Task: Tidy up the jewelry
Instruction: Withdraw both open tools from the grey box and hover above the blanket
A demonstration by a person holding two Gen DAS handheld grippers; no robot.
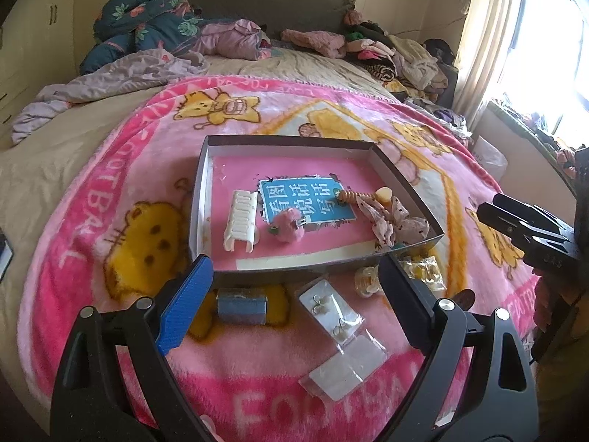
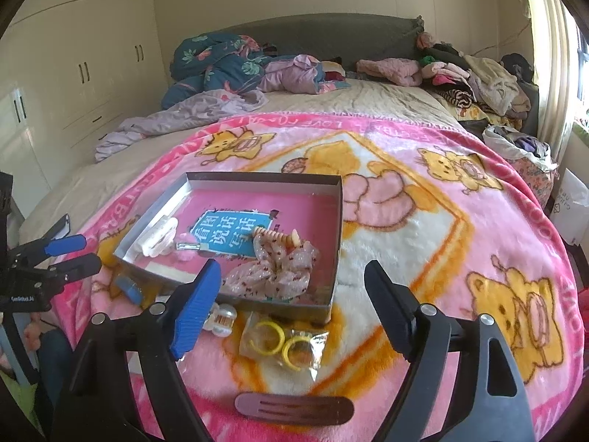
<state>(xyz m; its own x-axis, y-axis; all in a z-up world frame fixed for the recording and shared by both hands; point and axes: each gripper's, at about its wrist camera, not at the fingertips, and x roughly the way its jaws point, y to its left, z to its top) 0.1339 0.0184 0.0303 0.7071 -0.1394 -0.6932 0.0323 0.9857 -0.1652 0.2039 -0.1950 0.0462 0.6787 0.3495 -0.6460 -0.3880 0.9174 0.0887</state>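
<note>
A shallow grey box (image 1: 206, 169) (image 2: 340, 217) with a pink floor lies on the pink blanket. It holds a white comb clip (image 1: 241, 219), a pink fuzzy clip (image 1: 289, 223), a floral scrunchie (image 1: 395, 221) (image 2: 276, 269) and a beaded clip (image 2: 274, 237). In front of the box lie a blue-grey clip (image 1: 241, 307), bagged earrings (image 1: 331, 313), a clear claw clip (image 1: 366, 281) (image 2: 221, 318), bagged yellow rings (image 2: 283, 340) and a brown hair clip (image 2: 294, 409). My left gripper (image 1: 296, 294) is open above the earrings. My right gripper (image 2: 291, 302) is open above the yellow rings.
The bed (image 2: 368, 99) behind carries piled clothes (image 2: 478, 73) and a dark floral quilt (image 1: 147, 25). Wardrobes (image 2: 73, 55) stand on the left, a curtained window (image 1: 533, 55) on the right. The other gripper shows at each view's edge (image 1: 530, 228) (image 2: 55, 258).
</note>
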